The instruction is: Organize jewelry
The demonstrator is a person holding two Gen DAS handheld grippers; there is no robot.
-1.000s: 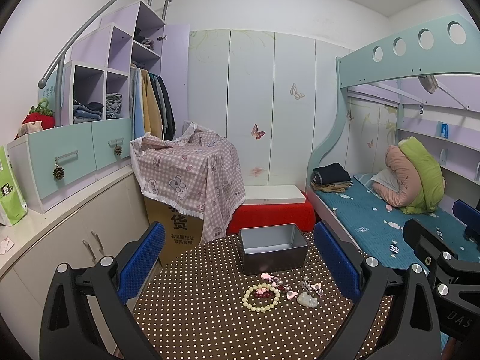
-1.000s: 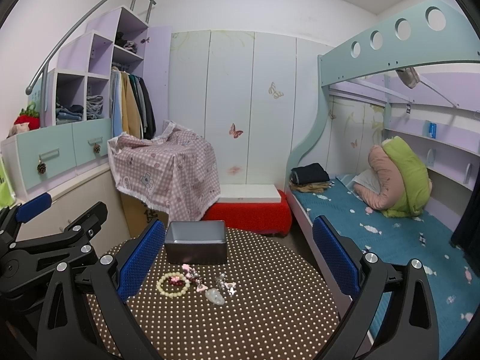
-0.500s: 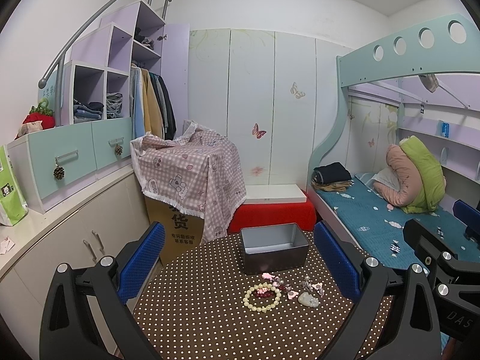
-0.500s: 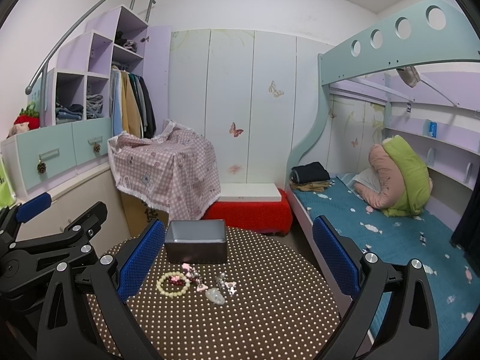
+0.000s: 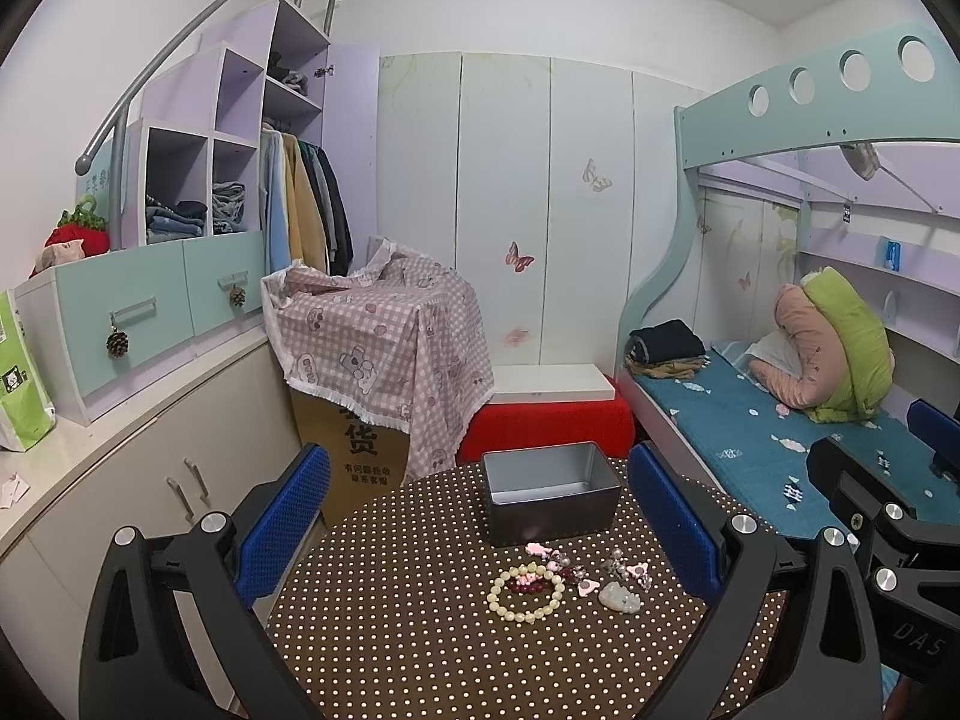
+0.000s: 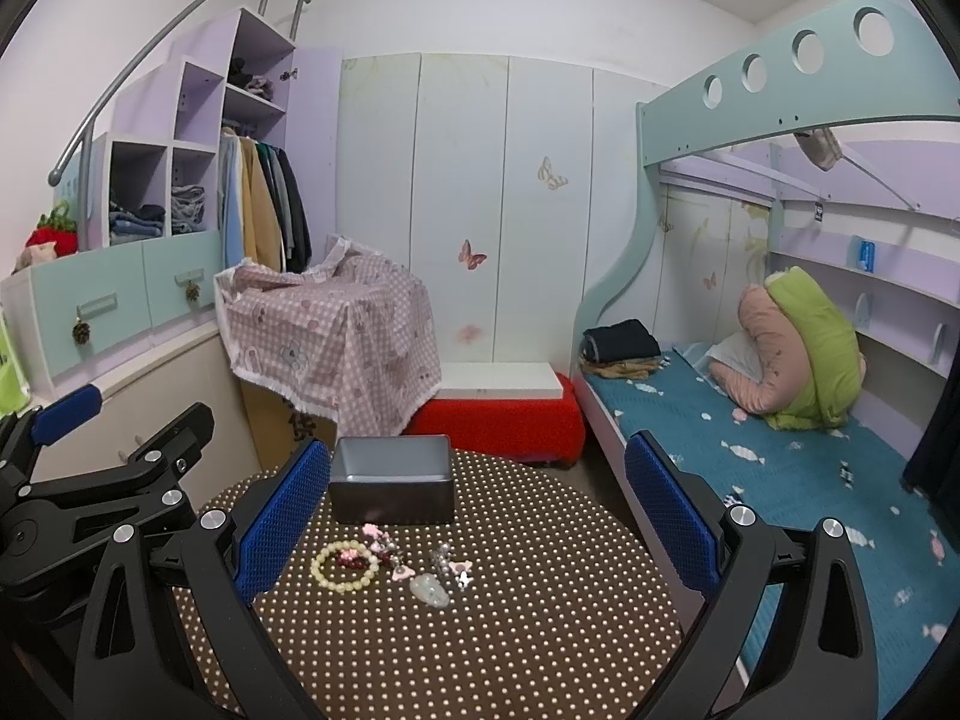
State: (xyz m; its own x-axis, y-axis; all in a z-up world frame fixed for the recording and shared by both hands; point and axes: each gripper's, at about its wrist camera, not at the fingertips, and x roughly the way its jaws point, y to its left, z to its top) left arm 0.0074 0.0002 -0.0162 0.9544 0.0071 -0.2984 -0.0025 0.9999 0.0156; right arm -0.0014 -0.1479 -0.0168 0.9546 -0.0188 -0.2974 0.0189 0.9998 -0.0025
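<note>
On the dotted desk (image 5: 384, 630), a cream bead bracelet (image 5: 527, 591) rings a dark red one, with pink charms (image 5: 540, 550) and a pale stone (image 5: 619, 596) just beside it. Behind them stands an open grey tin (image 5: 549, 492). Left tongs (image 5: 480, 534) and right tongs (image 6: 477, 534) hang above the desk, both spread wide and holding nothing. Past the desk are a checked cloth (image 5: 384, 342) over a box, a red bench (image 5: 546, 426), and a bunk bed (image 6: 780, 462).
</note>
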